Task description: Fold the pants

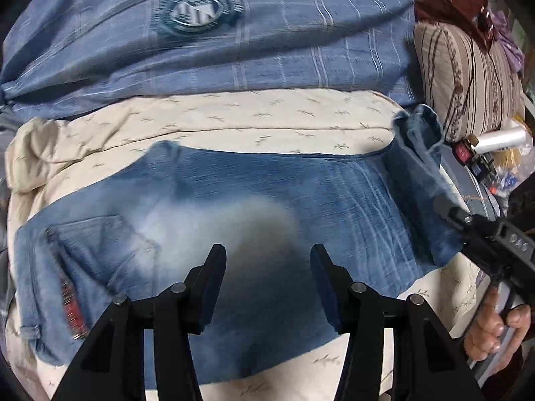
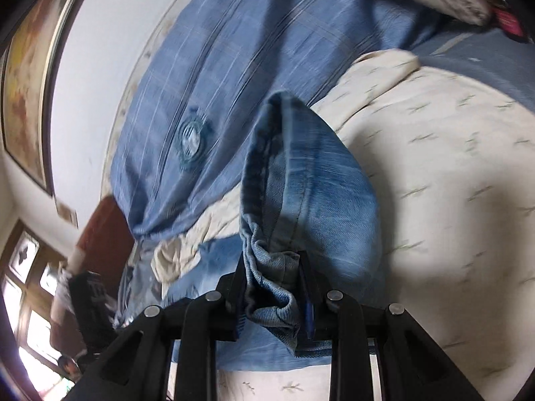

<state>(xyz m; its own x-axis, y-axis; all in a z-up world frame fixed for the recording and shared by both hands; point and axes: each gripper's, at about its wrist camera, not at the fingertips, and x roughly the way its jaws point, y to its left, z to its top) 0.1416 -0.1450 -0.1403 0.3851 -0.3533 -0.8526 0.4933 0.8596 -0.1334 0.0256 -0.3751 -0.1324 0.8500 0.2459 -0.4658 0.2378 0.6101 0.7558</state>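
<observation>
On cream bedspread [image 1: 234,117]: jeans [image 1: 234,200], laid flat for folding; right gripper [image 2: 271,287] clamped on bunched leg end, lifting it over; left gripper [image 1: 267,284] empty, jaws apart above the seat

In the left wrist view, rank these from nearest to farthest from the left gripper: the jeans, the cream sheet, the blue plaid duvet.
From the left gripper:
1. jeans, directly beneath the fingers.
2. cream sheet, just beyond the jeans.
3. blue plaid duvet, along the top.

Left wrist view: pants [image 1: 234,207] at centre on sheet [image 1: 234,117]; quilt [image 1: 234,50] behind at 12 o'clock; pillow [image 1: 468,80] at 2 o'clock; right gripper [image 1: 448,209] at 3 o'clock on pant leg.
</observation>
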